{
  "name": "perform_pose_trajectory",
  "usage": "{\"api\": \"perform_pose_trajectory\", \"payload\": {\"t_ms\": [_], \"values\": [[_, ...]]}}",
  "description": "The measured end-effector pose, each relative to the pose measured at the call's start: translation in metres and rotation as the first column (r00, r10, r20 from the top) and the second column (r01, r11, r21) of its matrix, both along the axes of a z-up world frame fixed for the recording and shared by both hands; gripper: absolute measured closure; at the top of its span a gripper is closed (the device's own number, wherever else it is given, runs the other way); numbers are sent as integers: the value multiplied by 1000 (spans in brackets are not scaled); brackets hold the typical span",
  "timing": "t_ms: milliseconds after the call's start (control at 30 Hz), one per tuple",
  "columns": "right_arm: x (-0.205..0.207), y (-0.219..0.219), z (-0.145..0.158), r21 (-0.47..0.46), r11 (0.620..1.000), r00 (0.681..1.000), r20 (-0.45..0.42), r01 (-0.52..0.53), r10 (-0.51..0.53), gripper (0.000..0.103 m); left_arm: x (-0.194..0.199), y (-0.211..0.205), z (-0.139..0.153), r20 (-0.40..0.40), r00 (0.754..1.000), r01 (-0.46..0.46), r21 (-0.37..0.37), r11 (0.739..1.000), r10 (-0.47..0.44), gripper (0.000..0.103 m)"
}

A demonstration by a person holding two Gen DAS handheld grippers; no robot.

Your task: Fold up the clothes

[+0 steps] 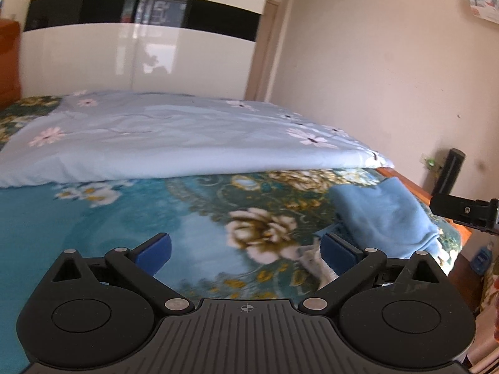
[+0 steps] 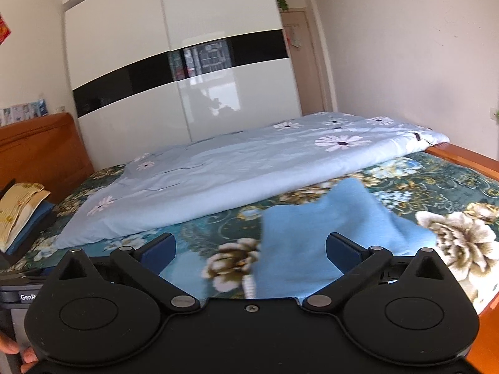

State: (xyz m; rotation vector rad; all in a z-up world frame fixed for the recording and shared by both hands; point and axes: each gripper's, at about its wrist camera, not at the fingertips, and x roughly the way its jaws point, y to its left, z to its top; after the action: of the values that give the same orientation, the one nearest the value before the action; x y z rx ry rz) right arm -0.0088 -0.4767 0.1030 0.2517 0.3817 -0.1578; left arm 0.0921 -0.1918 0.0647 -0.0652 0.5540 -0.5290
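Both your left gripper (image 1: pixel 246 251) and right gripper (image 2: pixel 251 249) gape wide, empty; the cloth (image 2: pixel 327 237) lies lower right on the bed (image 2: pixel 461 187) (rumpled). Pinch two corners squarely.

Garment (image 2: pixel 327 237) lies on bed (image 2: pixel 452 187) just ahead of right tool (image 2: pixel 251 249) (right of left tool (image 1: pixel 246 249)); folded quilt (image 2: pixel 249 162) beyond; wardrobe (image 2: pixel 187 78) behind.

Glossy white wardrobe (image 2: pixel 174 71), cream walls (image 1: pixel 389 71), perhaps daylight reflected.
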Motion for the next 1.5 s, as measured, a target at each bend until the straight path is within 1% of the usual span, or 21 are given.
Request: {"api": "perform_pose_trajectory", "payload": {"t_ms": [133, 433, 667, 967, 1200, 1333, 1500], "values": [[4, 27, -3, -3, 999, 999, -6, -43, 43, 1, -7, 37, 1, 11, 998, -58, -21, 998, 58, 0], [19, 95, -8, 25, 991, 991, -1, -132, 132, 1, -21, 108, 3, 45, 984, -171, -24, 985, 172, 0], [34, 142, -10, 39, 979, 980, 1, -199, 199, 1, -28, 149, 1, 50, 971, -234, -19, 972, 235, 0], [40, 187, -19, 68, 965, 967, -8, -254, 255, 1, -39, 182, -8, 39, 959, -282, -15, 959, 282, 0], [40, 208, -35, 82, 967, 969, -21, -242, 244, 1, -48, 197, -17, 27, 952, -304, -16, 952, 305, 0], [39, 218, -44, 85, 967, 970, -29, -239, 242, 1, -51, 207, -25, 17, 941, -339, -22, 941, 339, 0], [38, 232, -57, 73, 968, 969, -49, -239, 243, 1, -55, 211, -36, 17, 936, -352, 4, 936, 351, 0]]}}
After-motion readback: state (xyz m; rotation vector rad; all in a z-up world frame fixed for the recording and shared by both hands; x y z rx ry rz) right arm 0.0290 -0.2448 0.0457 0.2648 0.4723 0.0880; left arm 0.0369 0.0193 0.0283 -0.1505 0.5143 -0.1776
